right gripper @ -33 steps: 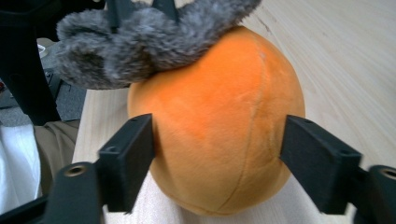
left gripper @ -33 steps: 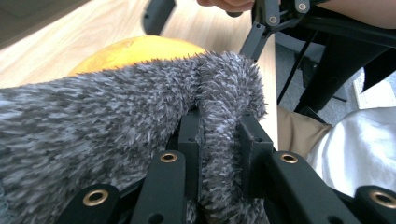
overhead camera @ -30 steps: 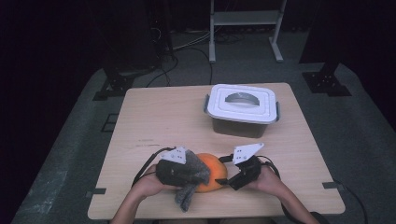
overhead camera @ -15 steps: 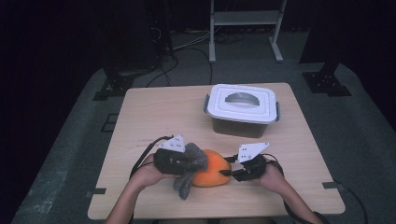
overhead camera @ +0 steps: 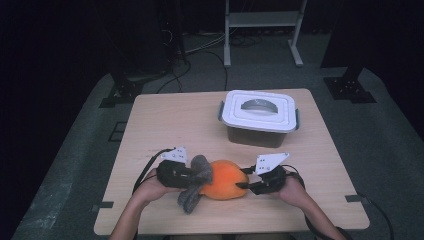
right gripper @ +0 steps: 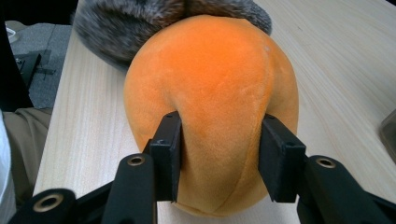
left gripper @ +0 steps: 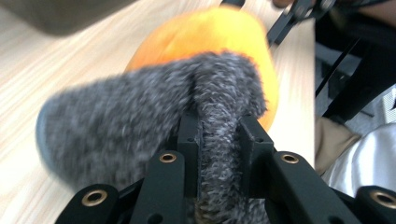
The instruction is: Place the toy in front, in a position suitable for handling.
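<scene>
An orange plush toy (overhead camera: 227, 179) with a grey furry part (overhead camera: 190, 196) lies on the wooden table (overhead camera: 165, 120) near its front edge. My left gripper (overhead camera: 200, 175) comes in from the left and is shut on a fold of the grey fur (left gripper: 140, 107); in the left gripper view the fold is pinched between its jaws (left gripper: 219, 135). From the right, my right gripper (overhead camera: 242, 185) holds the toy's other end. Its jaws have just been closing, and the pads (right gripper: 172, 140) now press into the orange body (right gripper: 215, 74).
A lidded plastic container (overhead camera: 260, 112) with a white lid stands at the back right of the table. Bare wood lies to the left and behind the toy. The table's front edge runs just below my hands. Cables trail from both grippers.
The right jaws have closed onto the orange body. The left gripper has shifted slightly to the left and away, taking the grey fur with it.
</scene>
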Motion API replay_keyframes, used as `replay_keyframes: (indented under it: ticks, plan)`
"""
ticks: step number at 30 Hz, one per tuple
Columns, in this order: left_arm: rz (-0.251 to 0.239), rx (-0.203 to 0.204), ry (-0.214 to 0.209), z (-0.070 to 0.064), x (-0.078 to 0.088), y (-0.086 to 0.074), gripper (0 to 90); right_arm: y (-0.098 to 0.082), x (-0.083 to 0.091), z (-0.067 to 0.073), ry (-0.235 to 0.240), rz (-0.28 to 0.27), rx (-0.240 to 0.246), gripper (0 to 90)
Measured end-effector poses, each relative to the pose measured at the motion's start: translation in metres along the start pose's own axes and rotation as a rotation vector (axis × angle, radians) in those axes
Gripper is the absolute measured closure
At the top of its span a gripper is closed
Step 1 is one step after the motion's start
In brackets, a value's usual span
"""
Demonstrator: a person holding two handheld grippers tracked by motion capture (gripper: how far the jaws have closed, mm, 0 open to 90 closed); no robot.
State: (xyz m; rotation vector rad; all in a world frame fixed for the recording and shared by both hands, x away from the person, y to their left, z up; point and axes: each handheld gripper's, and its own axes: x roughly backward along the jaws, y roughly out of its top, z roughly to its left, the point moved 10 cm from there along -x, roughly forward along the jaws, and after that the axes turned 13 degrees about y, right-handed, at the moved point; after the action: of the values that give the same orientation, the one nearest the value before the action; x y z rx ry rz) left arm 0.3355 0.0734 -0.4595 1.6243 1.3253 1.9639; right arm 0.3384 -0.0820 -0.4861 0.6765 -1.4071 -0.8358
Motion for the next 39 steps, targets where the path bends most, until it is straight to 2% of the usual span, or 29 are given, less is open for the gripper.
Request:
replay_keyframes:
  ticks: [2,5,8,13,17,21,23,25,27,30,33,36,39]
  plan:
    - [-0.021,-0.009,-0.018,-0.006,-0.001,0.010,73.7,0.001,0.000,0.000,-0.003,0.005,0.011,53.9]
    - [-0.034,-0.054,-0.030,-0.016,-0.004,0.025,73.6,0.002,-0.001,0.002,-0.003,0.008,0.021,53.8]
    - [-0.025,-0.086,-0.028,-0.022,-0.009,0.032,73.6,0.002,-0.001,0.002,-0.004,0.006,0.015,51.2]
    - [0.012,-0.072,-0.037,-0.021,-0.016,0.017,73.8,0.001,0.001,0.001,0.023,-0.031,-0.048,33.6]
    - [0.016,-0.039,-0.067,-0.022,-0.014,0.001,73.8,-0.002,0.001,0.000,0.045,-0.031,-0.081,25.8]
    - [0.025,-0.029,-0.095,-0.028,-0.012,-0.007,73.7,-0.004,-0.006,0.002,0.076,-0.022,-0.092,23.5]
    - [0.028,-0.035,-0.099,-0.030,-0.011,-0.007,73.2,-0.003,-0.011,0.003,0.075,-0.014,-0.086,27.0]
    - [0.007,-0.031,-0.098,-0.029,-0.008,-0.002,73.1,-0.004,-0.011,0.003,0.056,-0.003,-0.060,37.5]
    - [-0.021,-0.025,-0.087,-0.025,-0.003,0.005,73.2,-0.003,-0.009,0.002,0.053,-0.008,-0.060,43.2]
    - [-0.056,-0.015,-0.056,-0.019,0.001,0.017,73.2,-0.005,-0.006,0.001,0.052,-0.013,-0.056,46.7]
    - [-0.086,0.001,-0.057,-0.015,0.001,0.027,73.1,-0.005,-0.005,0.001,0.055,-0.010,-0.040,47.3]
    - [-0.072,-0.005,-0.055,-0.015,-0.004,0.028,73.0,-0.006,-0.005,0.001,0.055,-0.005,-0.033,47.6]
    - [-0.029,-0.027,-0.037,-0.014,-0.010,0.019,73.0,-0.006,-0.004,0.001,0.053,-0.002,-0.022,48.7]
